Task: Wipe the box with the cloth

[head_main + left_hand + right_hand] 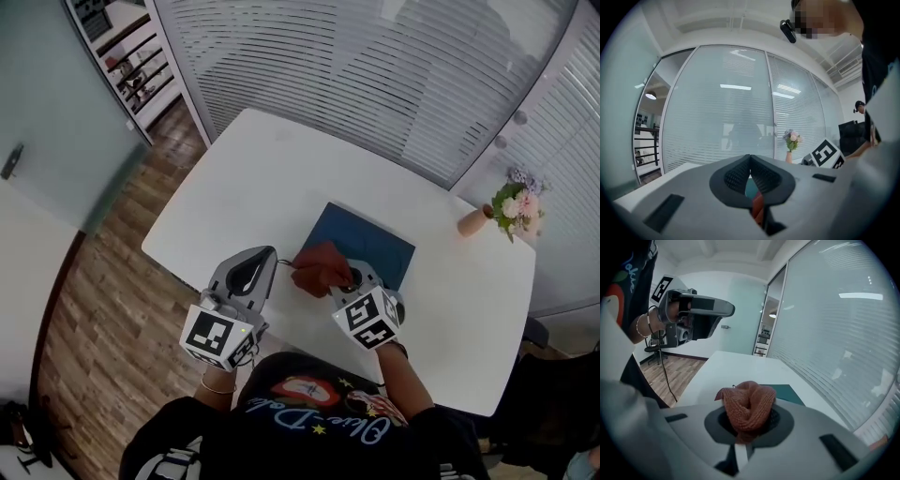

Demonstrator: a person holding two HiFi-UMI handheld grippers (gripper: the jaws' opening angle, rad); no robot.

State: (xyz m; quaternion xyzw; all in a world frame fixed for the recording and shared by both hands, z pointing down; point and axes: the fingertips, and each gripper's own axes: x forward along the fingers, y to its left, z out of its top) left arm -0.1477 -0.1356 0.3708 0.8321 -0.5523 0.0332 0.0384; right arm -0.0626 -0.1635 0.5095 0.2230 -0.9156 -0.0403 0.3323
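A flat dark blue box (367,242) lies on the white table (262,178), a little right of centre. My right gripper (349,277) is shut on a bunched rust-red cloth (322,265), held over the box's near left corner. In the right gripper view the cloth (747,408) bulges out between the jaws, with the box (790,393) just beyond it. My left gripper (270,251) is shut and empty, hovering left of the cloth. In the left gripper view its tips (750,158) meet, with a strip of box and cloth showing below them.
A small vase of pink flowers (511,208) stands at the table's far right edge. Glass walls with white blinds run behind the table. Wooden floor (112,272) lies to the left, with shelves in the far corner.
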